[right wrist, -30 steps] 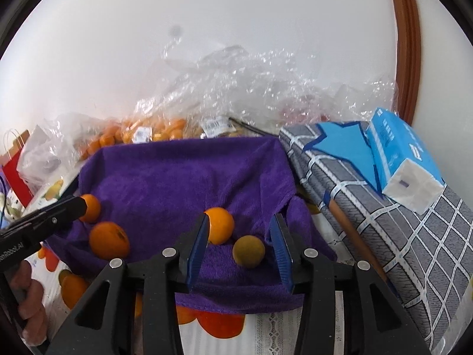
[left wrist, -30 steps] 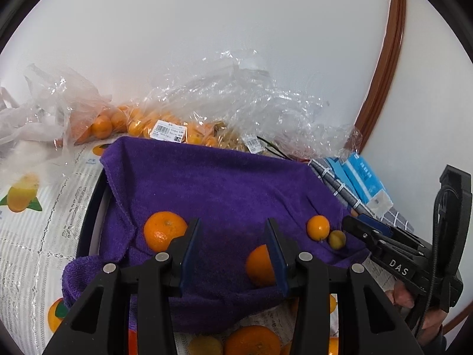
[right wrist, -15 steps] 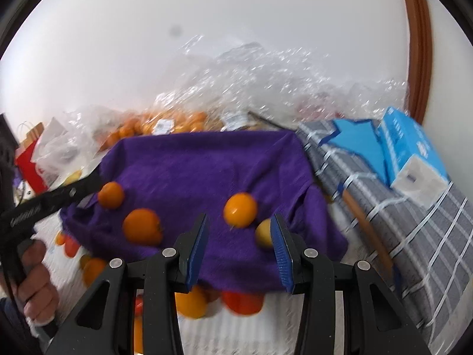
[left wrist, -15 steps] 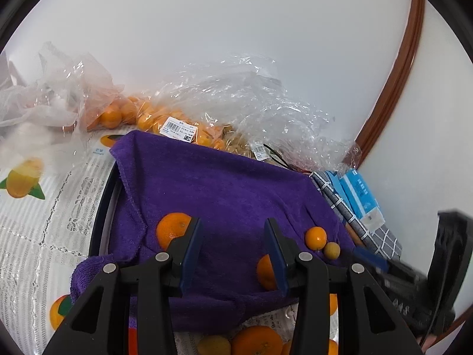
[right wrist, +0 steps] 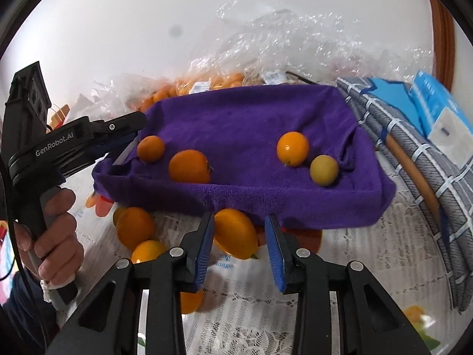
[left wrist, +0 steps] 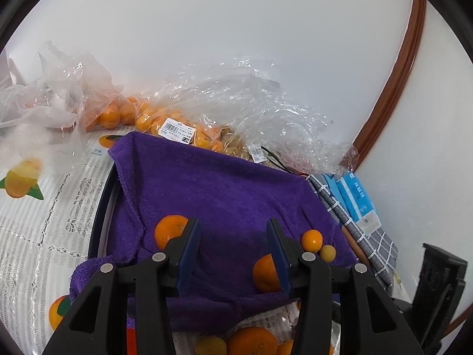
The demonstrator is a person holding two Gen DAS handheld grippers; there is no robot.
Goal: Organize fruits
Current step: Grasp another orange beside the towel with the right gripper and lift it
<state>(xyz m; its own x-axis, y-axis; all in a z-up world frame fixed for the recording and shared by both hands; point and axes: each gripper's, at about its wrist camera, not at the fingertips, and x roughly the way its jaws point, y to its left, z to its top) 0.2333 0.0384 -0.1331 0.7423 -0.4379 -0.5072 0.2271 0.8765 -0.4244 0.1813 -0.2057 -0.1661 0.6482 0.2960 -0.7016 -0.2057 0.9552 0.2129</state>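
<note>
Right tool [right wrist: 239, 245] hangs low over the table [right wrist: 340, 266], its blue pads having just been closing on either side of a large orange [right wrist: 235, 233] lying at the front edge of a purple towel [right wrist: 236, 124]; the pads flank the fruit, but firm contact cannot be told. Left tool [left wrist: 233, 251], jaws partly open and having just been opening a little, holds nothing and points across the towel, where two oranges [left wrist: 170, 230] and, further right, a small round orange fruit [left wrist: 311, 240] and a yellowish one [left wrist: 327, 253] rest. More oranges lie loose on the lace tablecloth in front. Such fruit is likely light, firm yet bruisable, with a smooth skin that rolls; a hold across its widest middle, pressed gently, looks safest. Bagged fruit in clear plastic [left wrist: 177, 124] waits behind.
</note>
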